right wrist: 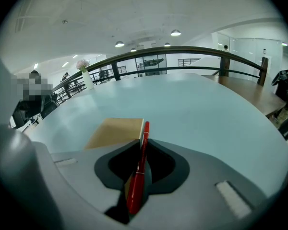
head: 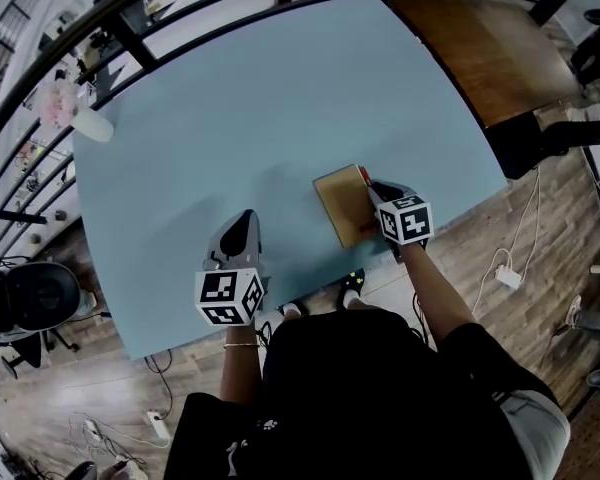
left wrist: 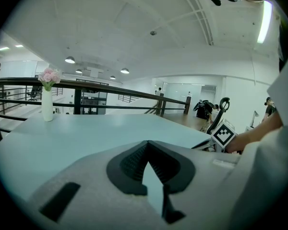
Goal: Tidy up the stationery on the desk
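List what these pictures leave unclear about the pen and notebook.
Pen: near end buried between the right gripper's jaws, right gripper view; mostly under that gripper in the head view.
Notebook: near edge hidden behind the gripper body, right gripper view; cover detail too small.
Pen-to-notebook contact: not settled in either view.

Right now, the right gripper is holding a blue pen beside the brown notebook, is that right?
Not quite: the pen is red, not blue. The right gripper view shows the right gripper holding it beside the brown notebook.
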The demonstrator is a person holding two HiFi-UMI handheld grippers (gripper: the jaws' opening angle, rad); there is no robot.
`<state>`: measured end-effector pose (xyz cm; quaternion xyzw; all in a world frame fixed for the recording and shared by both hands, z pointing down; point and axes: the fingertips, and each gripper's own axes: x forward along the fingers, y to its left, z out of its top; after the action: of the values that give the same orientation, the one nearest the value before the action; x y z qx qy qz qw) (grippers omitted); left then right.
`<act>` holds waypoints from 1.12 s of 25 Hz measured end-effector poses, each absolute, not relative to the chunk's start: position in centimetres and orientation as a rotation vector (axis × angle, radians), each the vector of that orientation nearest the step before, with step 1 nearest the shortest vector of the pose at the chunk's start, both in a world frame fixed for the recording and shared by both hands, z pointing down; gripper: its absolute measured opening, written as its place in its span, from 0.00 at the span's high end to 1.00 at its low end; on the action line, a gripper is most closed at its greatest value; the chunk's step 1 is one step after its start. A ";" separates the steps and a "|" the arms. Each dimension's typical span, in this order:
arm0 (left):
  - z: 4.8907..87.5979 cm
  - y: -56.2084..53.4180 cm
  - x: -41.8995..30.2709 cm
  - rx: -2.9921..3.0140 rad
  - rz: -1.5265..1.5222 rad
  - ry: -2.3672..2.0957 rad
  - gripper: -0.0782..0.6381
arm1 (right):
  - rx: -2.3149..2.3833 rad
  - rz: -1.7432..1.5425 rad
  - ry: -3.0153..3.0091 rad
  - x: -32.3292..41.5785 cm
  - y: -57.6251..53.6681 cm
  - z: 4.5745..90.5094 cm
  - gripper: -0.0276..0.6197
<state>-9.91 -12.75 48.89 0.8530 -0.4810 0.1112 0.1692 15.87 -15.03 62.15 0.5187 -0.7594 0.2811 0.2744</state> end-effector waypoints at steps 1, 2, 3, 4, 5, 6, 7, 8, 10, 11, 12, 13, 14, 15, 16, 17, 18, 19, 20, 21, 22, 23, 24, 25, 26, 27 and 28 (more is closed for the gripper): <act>48.8 -12.7 -10.0 2.425 0.316 -1.369 0.90 | 1.393 0.754 -2.043 15.9 -15.0 62.1 0.87; 48.8 -12.7 -10.1 2.425 0.316 -1.371 0.90 | 1.391 0.752 -2.044 15.9 -15.0 62.1 0.86; 48.7 -12.7 -10.1 2.426 0.317 -1.371 0.90 | 1.390 0.751 -2.046 15.9 -15.0 62.1 0.85; 48.7 -12.7 -10.1 2.427 0.318 -1.372 0.90 | 1.391 0.748 -2.049 15.9 -15.0 62.0 0.85; 48.6 -12.7 -10.2 2.428 0.318 -1.373 0.90 | 1.396 0.742 -2.054 15.9 -15.0 61.8 0.85; 48.5 -12.8 -10.1 2.429 0.317 -1.373 0.90 | 1.405 0.733 -2.060 16.0 -15.2 61.5 0.85; 48.4 -12.9 -10.1 2.431 0.316 -1.373 0.90 | 1.417 0.724 -2.070 16.0 -15.3 61.0 0.85; 48.3 -12.9 -10.0 2.434 0.314 -1.372 0.90 | 1.431 0.716 -2.083 16.1 -15.4 60.5 0.86; 48.0 -13.0 -9.8 2.441 0.310 -1.368 0.90 | 1.463 0.701 -2.109 16.2 -15.7 59.3 0.88; 48.0 -13.0 -9.7 2.445 0.307 -1.366 0.90 | 1.478 0.693 -2.121 16.3 -15.8 58.7 0.90; 47.9 -13.1 -9.5 2.449 0.305 -1.364 0.90 | 1.493 0.686 -2.134 16.4 -16.0 58.1 0.94; 47.7 -13.3 -9.4 2.451 0.301 -1.363 0.90 | 1.506 0.681 -2.151 16.5 -16.2 57.5 0.95; 47.6 -13.4 -9.2 2.453 0.298 -1.360 0.90 | 1.517 0.677 -2.170 16.6 -16.4 56.8 0.95; 47.4 -13.4 -9.0 2.454 0.294 -1.356 0.90 | 1.528 0.676 -2.189 16.6 -16.5 56.2 0.95; 47.3 -13.4 -8.9 2.455 0.292 -1.352 0.90 | 1.539 0.675 -2.206 16.6 -16.6 55.6 0.95; 47.2 -13.4 -8.9 2.456 0.292 -1.349 0.90 | 1.549 0.674 -2.224 16.6 -16.6 54.9 0.95; 47.1 -13.4 -8.9 2.458 0.292 -1.348 0.90 | 1.559 0.669 -2.242 16.5 -16.6 54.3 0.95; 47.1 -13.4 -9.0 2.460 0.293 -1.349 0.90 | 1.566 0.660 -2.261 16.3 -16.7 53.6 0.95; 47.0 -13.4 -9.1 2.462 0.293 -1.350 0.90 | 1.570 0.650 -2.282 16.0 -16.8 53.0 0.95; 46.9 -13.4 -9.2 2.463 0.293 -1.349 0.90 | 1.572 0.640 -2.304 15.6 -16.8 52.3 0.95; 46.8 -13.4 -9.3 2.463 0.293 -1.347 0.90 | 1.572 0.629 -2.325 15.3 -16.9 51.6 0.95; 46.7 -13.3 -9.3 2.463 0.293 -1.345 0.90 | 1.571 0.618 -2.345 15.0 -16.9 50.9 0.95; 46.5 -13.4 -9.3 2.464 0.293 -1.344 0.90 | 1.567 0.606 -2.365 14.6 -17.0 50.3 0.95; 46.4 -13.4 -9.3 2.464 0.292 -1.343 0.90 | 1.563 0.597 -2.384 14.3 -17.1 49.7 0.95; 46.3 -13.4 -9.3 2.465 0.292 -1.343 0.90 | 1.559 0.589 -2.403 14.0 -17.2 49.2 0.95; 46.3 -13.4 -9.4 2.465 0.292 -1.344 0.90 | 1.555 0.582 -2.420 13.7 -17.2 48.8 0.95; 46.4 -13.3 -9.6 2.465 0.290 -1.345 0.90 | 1.550 0.574 -2.435 13.2 -17.1 48.5 0.95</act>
<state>-9.60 -13.31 46.39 0.8621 -0.4704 0.1015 0.1587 13.23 -17.12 48.54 0.5241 -0.8233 0.1942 0.0992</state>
